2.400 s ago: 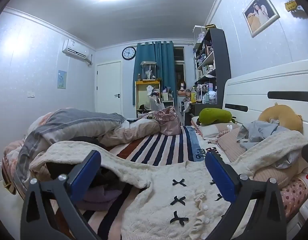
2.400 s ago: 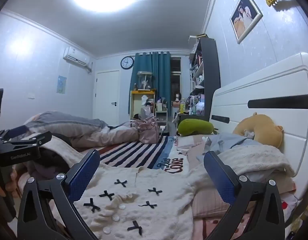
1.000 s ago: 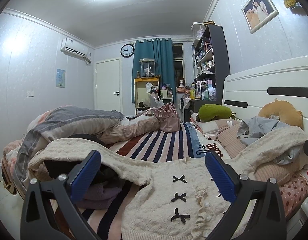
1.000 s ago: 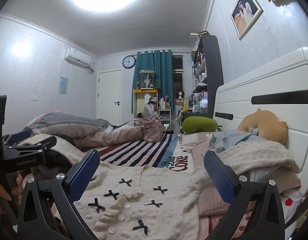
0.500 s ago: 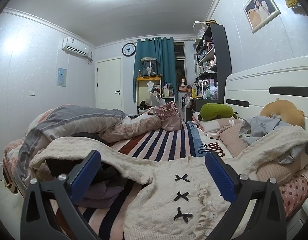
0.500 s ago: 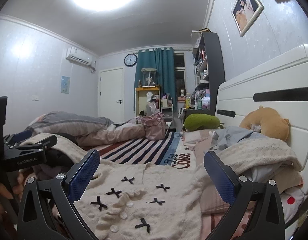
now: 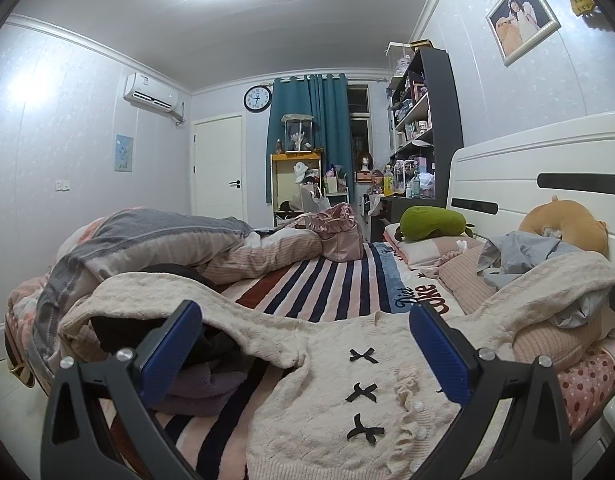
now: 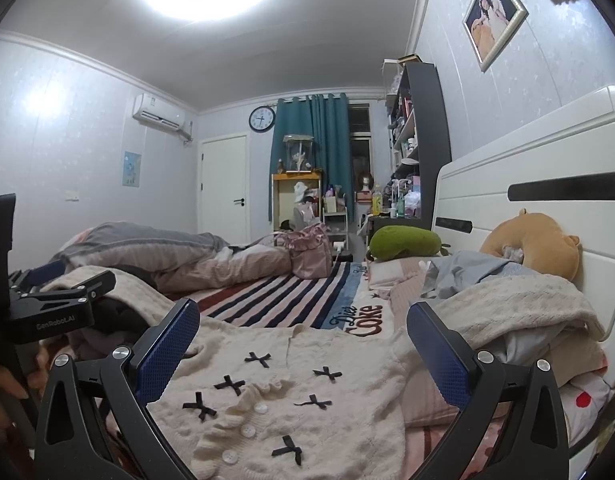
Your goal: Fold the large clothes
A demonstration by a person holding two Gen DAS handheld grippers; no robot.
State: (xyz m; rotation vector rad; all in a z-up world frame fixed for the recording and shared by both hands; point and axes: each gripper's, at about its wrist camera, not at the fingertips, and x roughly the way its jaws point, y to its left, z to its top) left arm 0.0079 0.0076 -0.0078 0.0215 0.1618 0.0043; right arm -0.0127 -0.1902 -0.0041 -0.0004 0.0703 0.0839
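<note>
A cream knit cardigan (image 7: pixel 347 404) with small black bows and white buttons lies spread across the striped bed. It also shows in the right wrist view (image 8: pixel 291 400). Its left sleeve (image 7: pixel 155 296) drapes over a pile of dark clothes, its right sleeve (image 8: pixel 519 304) over clothes by the headboard. My left gripper (image 7: pixel 307 344) is open and empty above the cardigan's left part. My right gripper (image 8: pixel 303 344) is open and empty above its button front. The left gripper's body (image 8: pixel 55 308) shows at the left of the right wrist view.
A striped blanket (image 7: pixel 327 284) covers the bed. A grey and pink quilt (image 7: pixel 155 240) is bunched at the left. A pink bag (image 7: pixel 339 232), green plush (image 7: pixel 431 222), orange plush (image 7: pixel 563 224) and grey garment (image 7: pixel 515 256) lie by the white headboard (image 7: pixel 527 168).
Both grippers have stayed open and drifted only slightly, the views sitting a little lower over the cardigan. The cardigan has not moved.
</note>
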